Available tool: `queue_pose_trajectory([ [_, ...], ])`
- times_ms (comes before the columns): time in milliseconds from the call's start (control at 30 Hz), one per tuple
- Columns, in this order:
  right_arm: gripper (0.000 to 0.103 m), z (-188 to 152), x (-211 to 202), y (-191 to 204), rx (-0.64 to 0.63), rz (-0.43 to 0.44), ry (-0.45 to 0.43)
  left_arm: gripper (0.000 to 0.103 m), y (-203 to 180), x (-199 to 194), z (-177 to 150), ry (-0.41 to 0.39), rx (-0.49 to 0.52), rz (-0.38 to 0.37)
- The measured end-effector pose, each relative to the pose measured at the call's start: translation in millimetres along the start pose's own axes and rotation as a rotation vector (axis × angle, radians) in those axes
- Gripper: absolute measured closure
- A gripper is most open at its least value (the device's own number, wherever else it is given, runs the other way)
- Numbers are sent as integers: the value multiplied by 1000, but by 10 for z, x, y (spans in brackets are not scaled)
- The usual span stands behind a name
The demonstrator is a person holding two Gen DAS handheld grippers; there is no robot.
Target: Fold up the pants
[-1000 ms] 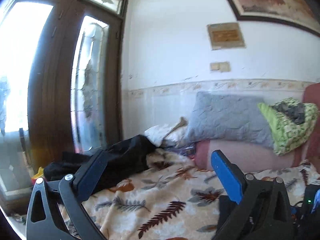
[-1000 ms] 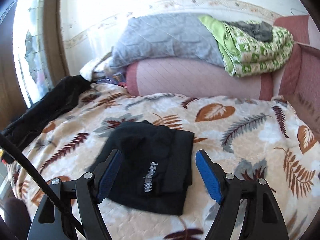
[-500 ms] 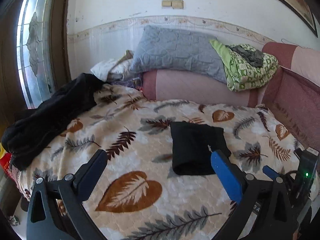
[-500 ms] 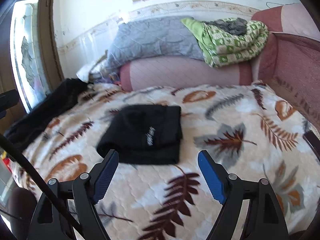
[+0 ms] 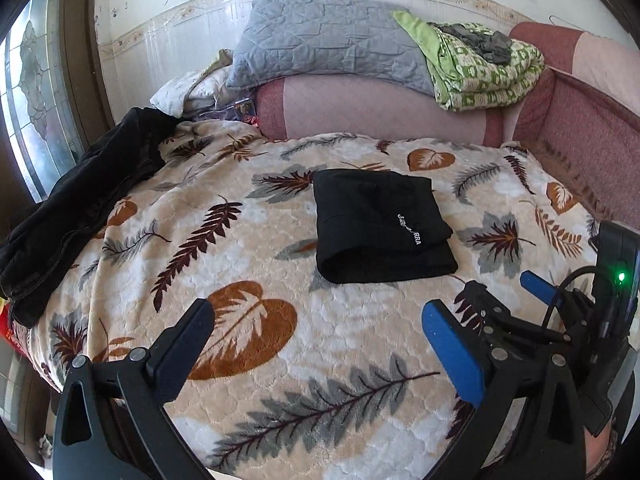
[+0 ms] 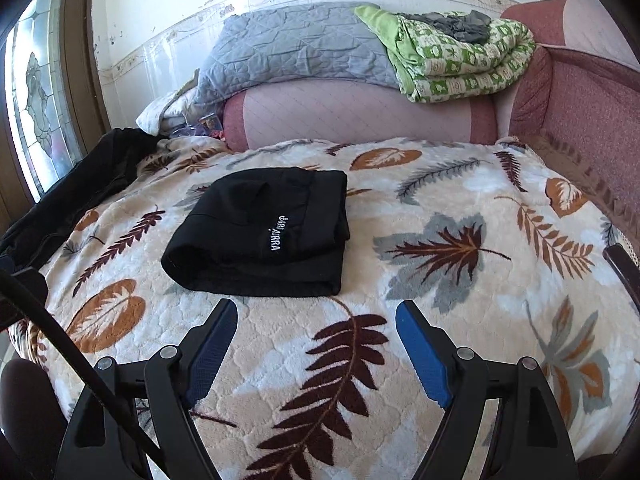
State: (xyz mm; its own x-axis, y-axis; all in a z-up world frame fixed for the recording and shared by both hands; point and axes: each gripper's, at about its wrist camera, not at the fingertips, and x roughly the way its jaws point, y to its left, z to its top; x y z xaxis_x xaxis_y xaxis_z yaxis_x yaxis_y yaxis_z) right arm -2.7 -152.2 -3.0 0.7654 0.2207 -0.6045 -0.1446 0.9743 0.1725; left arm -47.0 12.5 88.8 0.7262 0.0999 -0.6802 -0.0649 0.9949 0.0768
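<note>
Left wrist view alone shows the right gripper [image 5: 538,286] with a green light, near the folded black pants [image 5: 376,228] lying on the leaf-print blanket [image 5: 248,264]. Both grippers, left [image 5: 316,344] too, have jaws spread and empty, short of the pants. White lettering on the pants [image 6: 260,232] ends in "IRRA"; the rest is unclear.

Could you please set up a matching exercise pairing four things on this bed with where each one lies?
Things:
1. folded black pants
2. green patterned quilt
3. grey pillow
4. loose black garment

Places:
A. draped along the bed's left edge
B. on the pink bolster, at the right
C. middle of the leaf-print blanket
D. on the pink bolster, at the left

Pairs: 1-C, 2-B, 3-D, 4-A
</note>
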Motion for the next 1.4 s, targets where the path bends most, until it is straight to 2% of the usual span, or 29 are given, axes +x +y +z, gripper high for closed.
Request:
queue_pose_trajectory([
  [667, 17, -99, 113, 140, -59, 5, 38, 0, 19, 288, -111, 114, 7, 74],
  [1400, 16, -146, 166, 222, -88, 15, 68, 0, -19, 462, -213, 185, 31, 89],
])
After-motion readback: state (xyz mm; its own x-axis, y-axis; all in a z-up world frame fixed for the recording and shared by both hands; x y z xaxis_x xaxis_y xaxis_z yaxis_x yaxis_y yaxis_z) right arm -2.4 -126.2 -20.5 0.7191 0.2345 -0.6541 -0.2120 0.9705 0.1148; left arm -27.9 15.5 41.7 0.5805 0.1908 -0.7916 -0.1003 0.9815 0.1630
